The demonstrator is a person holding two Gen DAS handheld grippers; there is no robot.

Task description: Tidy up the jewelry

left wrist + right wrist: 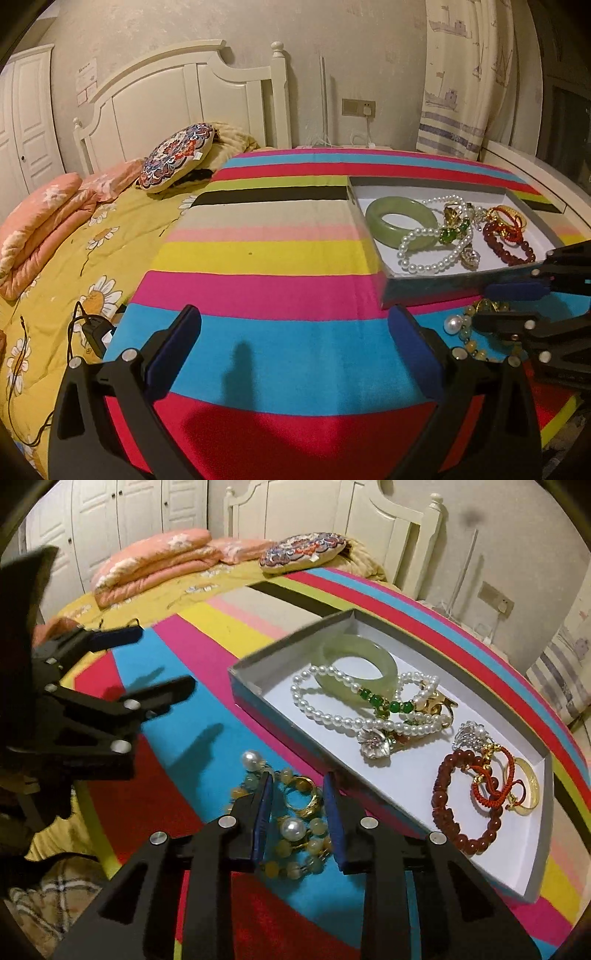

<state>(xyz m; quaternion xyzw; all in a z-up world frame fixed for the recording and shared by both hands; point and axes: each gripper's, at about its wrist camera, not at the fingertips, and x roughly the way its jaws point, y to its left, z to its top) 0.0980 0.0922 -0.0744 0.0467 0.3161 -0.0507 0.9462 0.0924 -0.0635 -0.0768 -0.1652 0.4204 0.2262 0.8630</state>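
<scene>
A shallow white box point(406, 782) point(436, 275) on the striped cloth holds a green jade bangle point(356, 666) point(400, 221), a pearl strand point(332, 709), a dark red bead bracelet point(463, 797), a red cord bracelet point(493, 782) and a gold ring point(524, 786). A pile of yellow beads with pearls and a gold ring point(299, 812) point(469, 325) lies on the cloth in front of the box. My right gripper point(298, 790) is open, its pads on either side of that pile. My left gripper point(293, 325) is open and empty over the cloth, left of the box.
The striped cloth point(258, 258) covers a raised surface beside a bed with a yellow daisy quilt point(55, 280), pink bedding point(155, 561) and a round patterned cushion point(177, 155). A black charger with cable point(92, 332) lies at the cloth's left edge.
</scene>
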